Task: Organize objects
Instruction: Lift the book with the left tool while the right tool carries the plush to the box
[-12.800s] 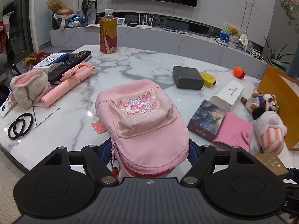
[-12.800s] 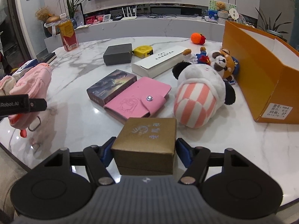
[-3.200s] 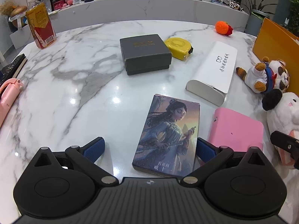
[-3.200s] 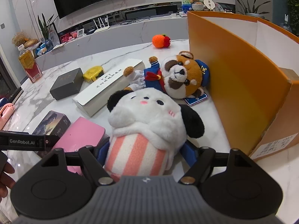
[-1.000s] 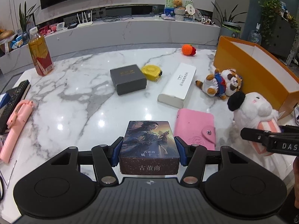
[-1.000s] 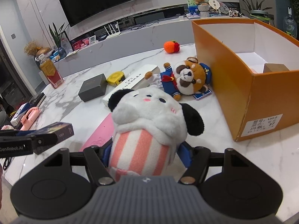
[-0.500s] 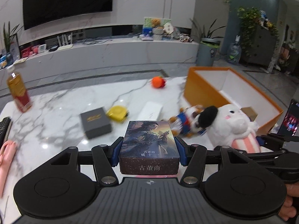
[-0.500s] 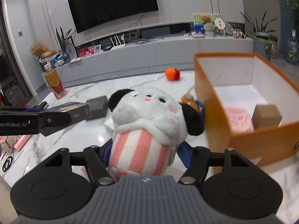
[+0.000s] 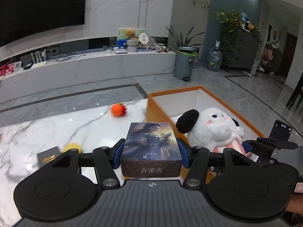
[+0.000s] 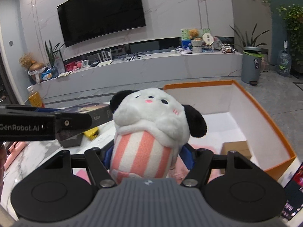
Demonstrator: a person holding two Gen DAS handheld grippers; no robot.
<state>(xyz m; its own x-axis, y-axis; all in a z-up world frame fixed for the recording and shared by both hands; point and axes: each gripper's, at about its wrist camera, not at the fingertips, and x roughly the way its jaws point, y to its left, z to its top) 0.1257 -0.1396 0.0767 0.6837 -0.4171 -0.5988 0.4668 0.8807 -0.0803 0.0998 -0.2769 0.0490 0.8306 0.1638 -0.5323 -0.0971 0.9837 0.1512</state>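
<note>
My left gripper (image 9: 150, 151) is shut on a dark illustrated book box (image 9: 150, 147) and holds it in the air near the left wall of the orange box (image 9: 161, 111). My right gripper (image 10: 145, 155) is shut on a white plush with black ears and a pink striped body (image 10: 151, 124), held above the near part of the orange box (image 10: 265, 111). The plush (image 9: 212, 130) also shows in the left wrist view, just right of the book box. Inside the orange box lie a small brown box (image 10: 236, 148) and something pink (image 10: 200, 147).
On the marble table (image 9: 47, 128) lie an orange plush ball (image 9: 118, 110), a yellow tape measure (image 9: 71, 147), a dark grey box (image 9: 48, 158) and a drink bottle (image 10: 35, 97). A phone screen (image 9: 281, 132) stands at the far right. The floor lies beyond the table's far edge.
Both grippers have risen and moved right towards the orange box with their loads. The plush now hangs over the box's opening, and the book box is beside it.
</note>
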